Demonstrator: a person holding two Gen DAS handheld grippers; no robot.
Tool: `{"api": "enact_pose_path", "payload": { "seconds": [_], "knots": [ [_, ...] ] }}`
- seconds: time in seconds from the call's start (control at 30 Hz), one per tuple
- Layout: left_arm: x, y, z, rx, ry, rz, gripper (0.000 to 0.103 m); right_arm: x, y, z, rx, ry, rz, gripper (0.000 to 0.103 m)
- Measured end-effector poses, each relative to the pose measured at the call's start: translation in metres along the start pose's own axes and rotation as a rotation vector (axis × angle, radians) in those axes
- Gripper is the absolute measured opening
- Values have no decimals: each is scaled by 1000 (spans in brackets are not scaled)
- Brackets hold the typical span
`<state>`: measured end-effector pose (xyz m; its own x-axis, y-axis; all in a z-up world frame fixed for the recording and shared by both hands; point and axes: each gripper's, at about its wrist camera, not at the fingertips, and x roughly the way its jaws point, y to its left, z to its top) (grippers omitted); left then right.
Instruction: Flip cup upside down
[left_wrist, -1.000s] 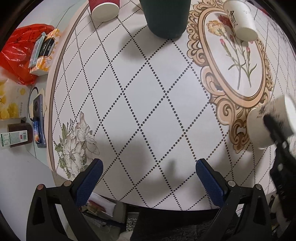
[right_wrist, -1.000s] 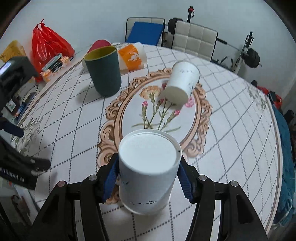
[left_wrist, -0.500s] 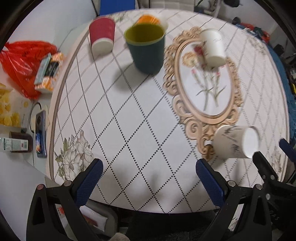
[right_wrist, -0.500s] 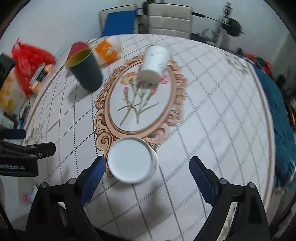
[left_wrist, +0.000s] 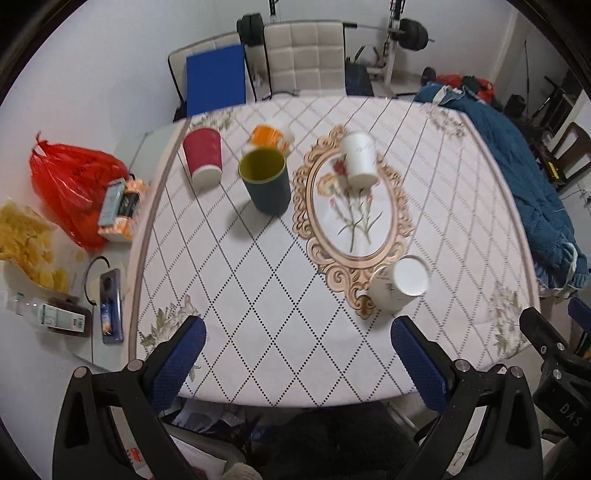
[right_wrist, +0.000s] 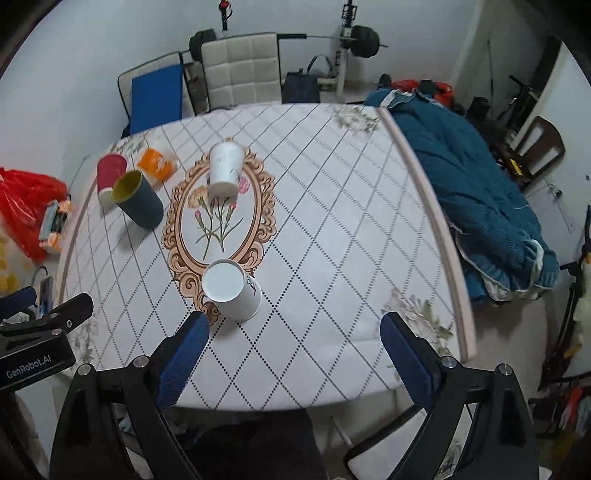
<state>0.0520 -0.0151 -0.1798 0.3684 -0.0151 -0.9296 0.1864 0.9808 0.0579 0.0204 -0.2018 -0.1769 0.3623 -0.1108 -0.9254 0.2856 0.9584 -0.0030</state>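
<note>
A white paper cup (right_wrist: 232, 294) stands upside down, base up, on the table at the near end of the oval flower print; it also shows in the left wrist view (left_wrist: 399, 284). My right gripper (right_wrist: 291, 354) is open and empty, raised above the table's near edge, behind the cup. My left gripper (left_wrist: 295, 362) is open and empty, also high over the near edge, left of the cup. A second white cup (right_wrist: 223, 170) stands upside down at the far end of the oval.
A dark green cup (left_wrist: 265, 181) stands upright. A red cup (left_wrist: 203, 155) stands upside down beside an orange packet (left_wrist: 269, 136). Chairs (right_wrist: 240, 70) stand beyond the table. A blue blanket (right_wrist: 472, 199) lies to the right. A red bag (left_wrist: 70, 181) lies to the left.
My right gripper has opened and let go of the white cup, which now stands base up on the table. Both grippers have pulled back and risen.
</note>
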Motion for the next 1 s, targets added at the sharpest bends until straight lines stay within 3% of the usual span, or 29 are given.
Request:
{"api": "enact_pose_path", "payload": {
  "seconds": [0.5, 1.0],
  "knots": [
    [-118, -25, -19, -29, -94, -9, 103, -145, -33, -5, -28, -118, 22, 96],
    [-174, -32, -30, -71, -111, -29, 103, -236, -56, -10, -60, -190, 37, 97]
  ]
}}
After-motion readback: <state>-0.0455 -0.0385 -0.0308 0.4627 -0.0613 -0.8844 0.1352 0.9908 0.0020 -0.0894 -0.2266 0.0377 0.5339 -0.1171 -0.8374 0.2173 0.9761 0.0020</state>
